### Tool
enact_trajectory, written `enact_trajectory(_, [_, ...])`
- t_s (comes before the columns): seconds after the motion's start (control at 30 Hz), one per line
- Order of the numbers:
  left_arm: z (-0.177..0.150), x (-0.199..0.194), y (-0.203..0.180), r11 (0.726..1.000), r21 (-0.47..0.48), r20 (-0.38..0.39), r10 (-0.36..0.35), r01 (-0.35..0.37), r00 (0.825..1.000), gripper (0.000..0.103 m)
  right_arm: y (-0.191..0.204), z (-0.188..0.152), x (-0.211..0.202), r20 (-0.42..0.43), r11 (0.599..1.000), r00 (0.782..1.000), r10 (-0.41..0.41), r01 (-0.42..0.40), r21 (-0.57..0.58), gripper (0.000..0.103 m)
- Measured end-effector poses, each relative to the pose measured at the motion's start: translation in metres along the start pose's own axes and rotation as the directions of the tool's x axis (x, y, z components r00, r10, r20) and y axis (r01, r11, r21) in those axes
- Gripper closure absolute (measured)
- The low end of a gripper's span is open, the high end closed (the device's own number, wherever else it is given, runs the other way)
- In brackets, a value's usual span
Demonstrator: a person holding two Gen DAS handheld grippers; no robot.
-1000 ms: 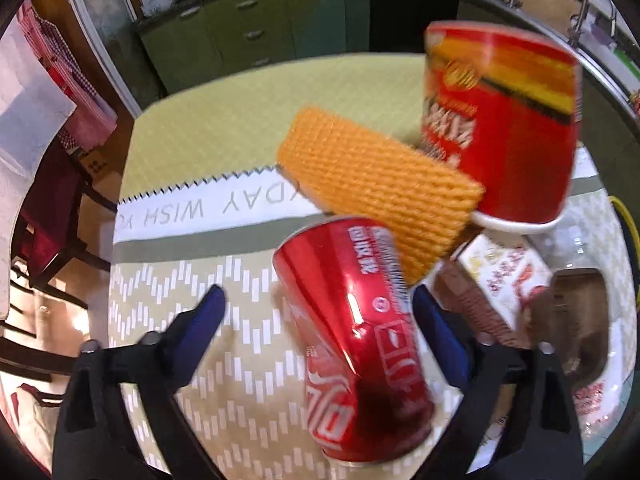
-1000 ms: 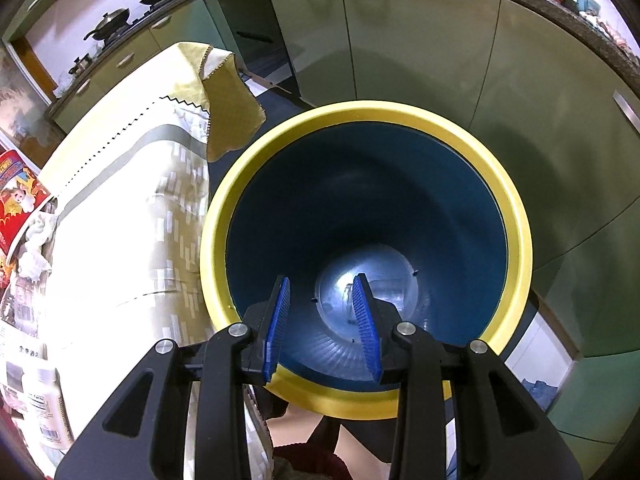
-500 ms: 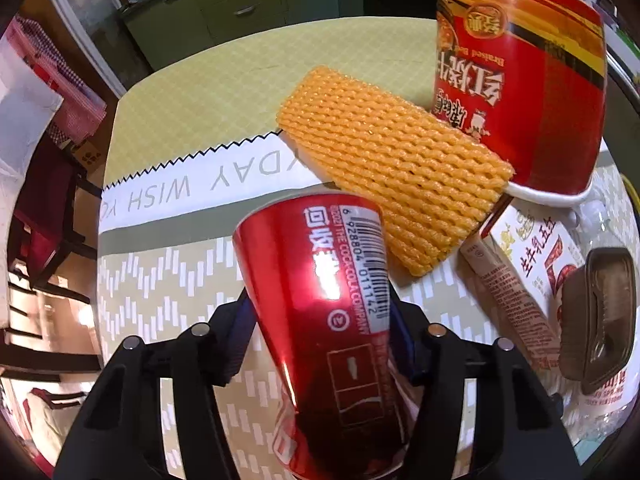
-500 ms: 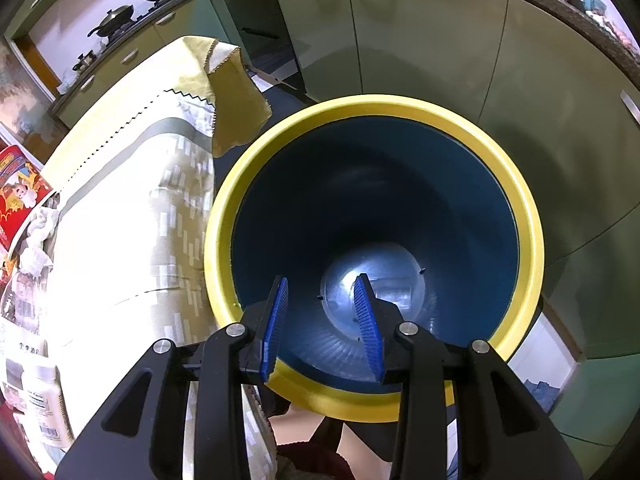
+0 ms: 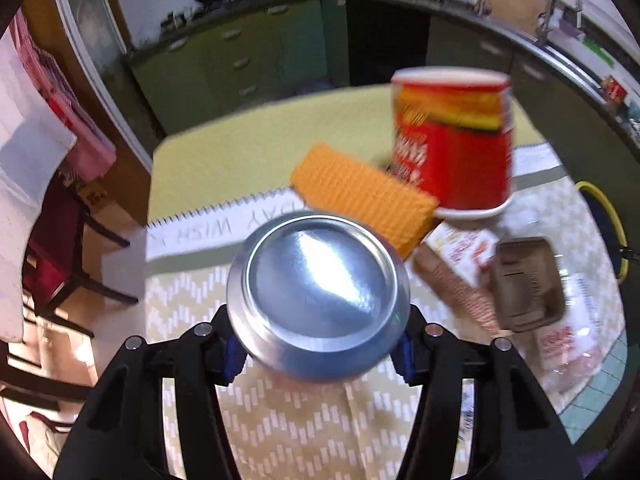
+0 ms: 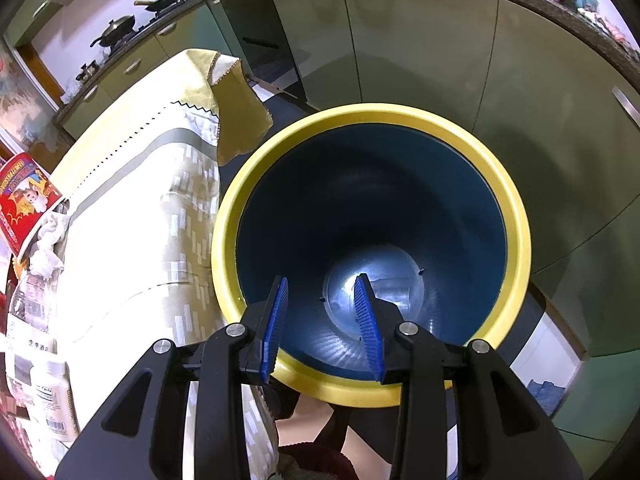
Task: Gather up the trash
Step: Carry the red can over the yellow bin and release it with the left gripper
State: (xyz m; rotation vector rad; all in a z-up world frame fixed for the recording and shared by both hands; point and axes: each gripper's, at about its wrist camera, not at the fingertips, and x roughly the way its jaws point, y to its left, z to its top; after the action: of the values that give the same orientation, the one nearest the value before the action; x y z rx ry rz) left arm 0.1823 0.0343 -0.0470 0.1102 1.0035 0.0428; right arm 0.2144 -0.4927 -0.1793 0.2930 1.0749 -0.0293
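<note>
My left gripper [image 5: 318, 350] is shut on a red cola can [image 5: 318, 282] and holds it above the table, its silver bottom facing the camera. Behind it lie an orange foam net [image 5: 360, 196], a red noodle cup [image 5: 452, 148], a milk carton [image 5: 456, 264] and a brown plastic tray [image 5: 526, 284]. My right gripper [image 6: 322, 322] is open and empty, its fingers held over the near rim of a blue trash bin with a yellow rim [image 6: 516, 216]. The bin's inside looks bare.
The table has a yellow and beige patterned cloth [image 5: 240, 160]; it also shows in the right wrist view [image 6: 132, 184] beside the bin. A red bag [image 6: 24, 200], crumpled tissue [image 6: 48, 240] and a white bottle [image 6: 54, 404] lie at its left edge. Green cabinets [image 6: 420, 48] stand behind.
My left gripper closed on the cola can and lifted it off the table, tipping it so its bottom faces the camera. The right gripper stayed over the bin.
</note>
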Motion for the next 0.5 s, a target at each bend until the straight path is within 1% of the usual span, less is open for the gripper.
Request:
enact_trajectory(0.1, [0.0,-0.018,-0.009,1.0,0.021,0.038,-0.021,0.02,0.999,0.049,-0.002,-0.004,-0.002,0.003,1.0,1.0,0.008,-0.008,0.005,0.068])
enact_trajectory(0.27, [-0.002,-0.035,-0.017,0.998,0.044,0.087,-0.054,0.05,0.995,0.05,-0.005,-0.008,-0.008,0.014,1.0,1.0,0.019,-0.019,0.009,0.068])
enact_trajectory(0.4, [0.002,-0.058,-0.034,0.993,0.091,0.138,-0.088,0.076,0.986,0.05,-0.007,-0.011,-0.018,0.035,0.999,0.999,0.033,-0.034,0.008,0.068])
enact_trajectory(0.5, [0.008,-0.08,-0.054,0.984,0.144,0.175,-0.133,0.108,0.976,0.05,-0.011,-0.015,-0.031,0.063,0.999,0.997,0.047,-0.048,0.013,0.068])
